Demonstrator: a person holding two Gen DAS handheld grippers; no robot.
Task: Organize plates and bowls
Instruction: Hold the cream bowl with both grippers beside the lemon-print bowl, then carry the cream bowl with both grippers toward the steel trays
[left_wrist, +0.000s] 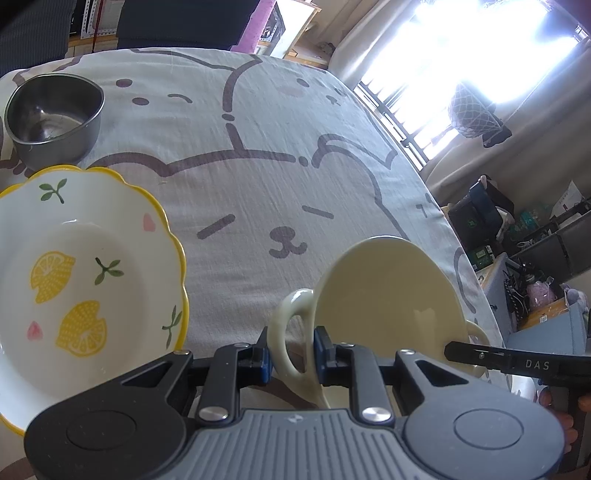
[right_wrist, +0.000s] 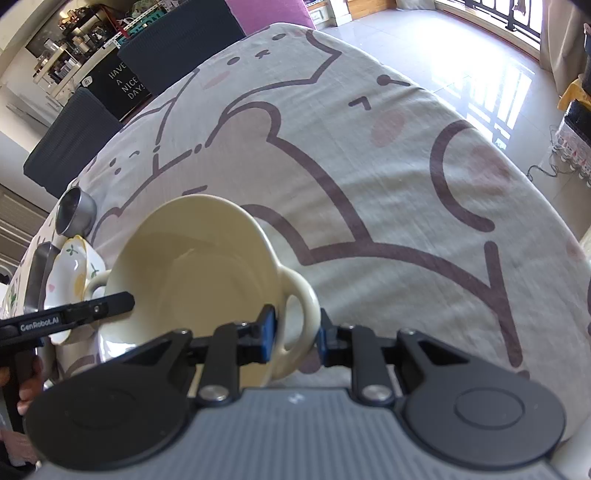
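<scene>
While I clamp cream bowl (right_wrist: 192, 273) handles with left gripper (left_wrist: 293, 352) and right gripper (right_wrist: 297, 332) on cartoon tablecloth (left_wrist: 258, 166), only left view shows bright window (left_wrist: 480, 48) beyond bowl.

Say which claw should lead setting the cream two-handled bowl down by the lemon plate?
Left, probably. The left claw grips the handle of the cream bowl on the side facing the lemon plate. The right claw holds the far handle, so it would likely follow.

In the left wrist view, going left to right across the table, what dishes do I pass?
Steel bowl at far left, then the lemon-patterned plate just below it, then the cream two-handled bowl held by its handles in the left gripper and right gripper.
</scene>
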